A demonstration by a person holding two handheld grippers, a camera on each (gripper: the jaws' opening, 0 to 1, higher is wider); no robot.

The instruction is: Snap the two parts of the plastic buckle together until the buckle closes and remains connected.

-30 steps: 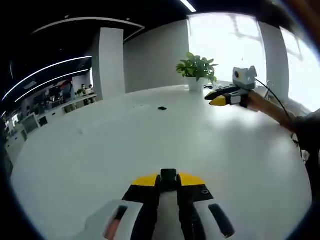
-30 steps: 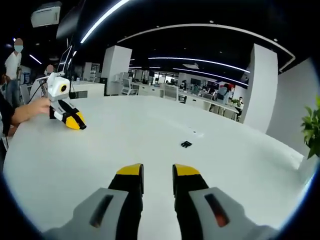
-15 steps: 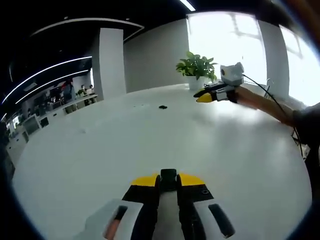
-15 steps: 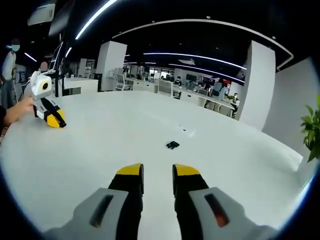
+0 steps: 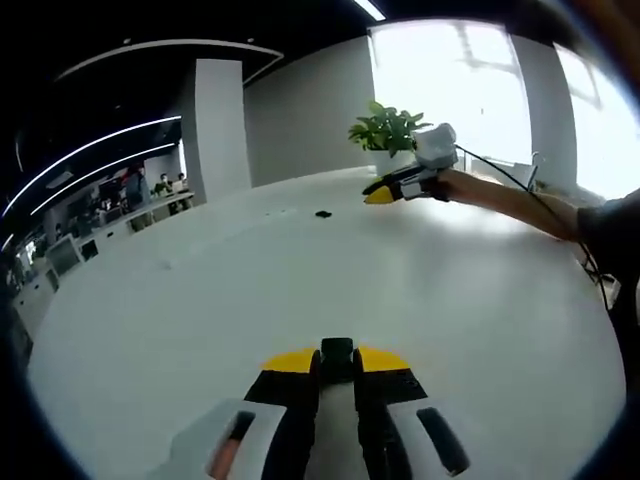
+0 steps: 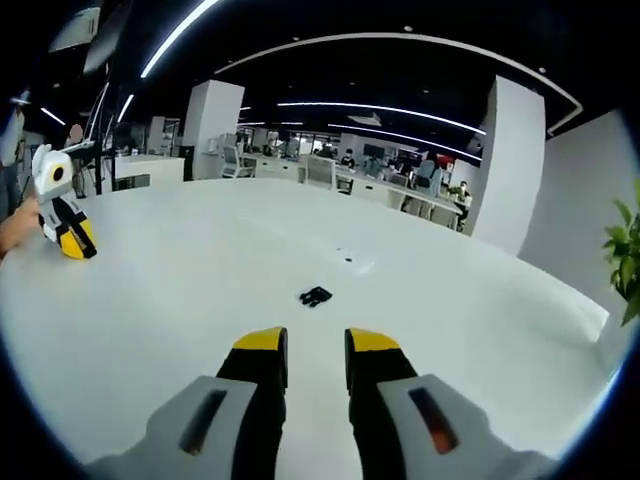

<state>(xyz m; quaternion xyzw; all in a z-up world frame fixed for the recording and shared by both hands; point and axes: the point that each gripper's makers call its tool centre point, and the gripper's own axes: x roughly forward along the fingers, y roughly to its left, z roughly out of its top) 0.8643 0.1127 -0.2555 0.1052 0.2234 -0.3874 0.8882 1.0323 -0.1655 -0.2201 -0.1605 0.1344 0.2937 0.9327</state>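
A small black buckle part sits pinched between the yellow-tipped jaws of my left gripper, low over the white table. The other black buckle part lies loose on the table a short way ahead of my right gripper, which is open with nothing between its jaws. In the left gripper view the same loose part is far off, and the right gripper hovers just to its right, held by a person's hand. The left gripper appears at the left edge of the right gripper view.
A potted plant stands at the table's far edge by the bright window. A few small marks lie on the table beyond the loose part. Desks and people fill the office behind.
The right gripper has moved across the table toward the loose buckle part, which now sits closer in its view. The left gripper has stayed put, still holding its part.
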